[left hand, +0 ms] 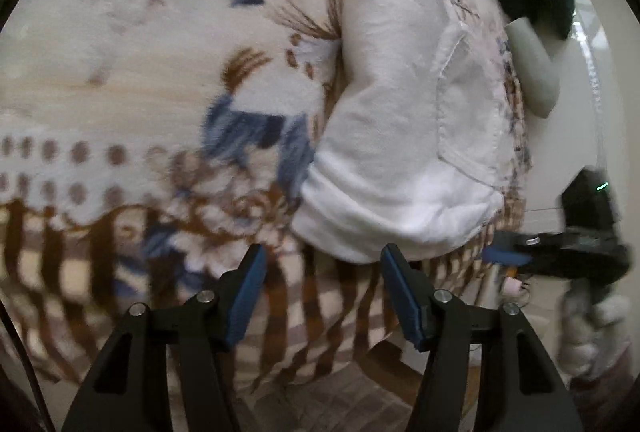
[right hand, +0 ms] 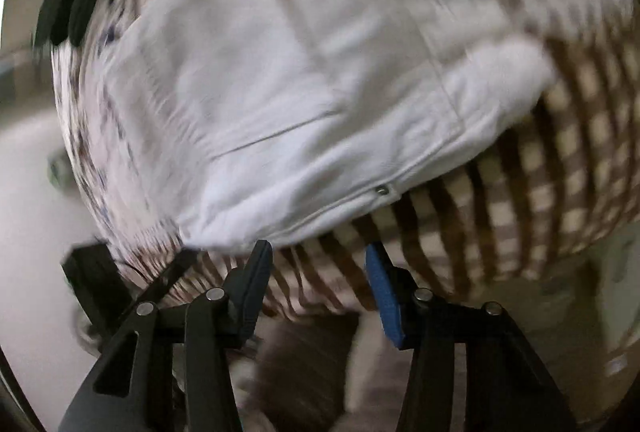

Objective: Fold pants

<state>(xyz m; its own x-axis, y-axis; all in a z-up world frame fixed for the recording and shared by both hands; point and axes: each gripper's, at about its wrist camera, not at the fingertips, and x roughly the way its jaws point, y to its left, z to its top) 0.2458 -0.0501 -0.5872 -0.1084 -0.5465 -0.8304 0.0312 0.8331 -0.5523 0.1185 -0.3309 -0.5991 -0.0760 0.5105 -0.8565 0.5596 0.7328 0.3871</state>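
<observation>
The white pants lie folded on the flowery blanket, just past your fingers, and their long way runs from near to far. Your left gripper is spread apart and holds nothing; the near fold sits a bit to its right. Your right gripper is spread and empty too, just under the near edge with the metal button, so it looks nearer. The blanket's edge is close below, with open room to the left

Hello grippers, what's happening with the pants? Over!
Left gripper open, empty. Right gripper open, empty. White pants folded on blanket. Nothing blocking.
</observation>
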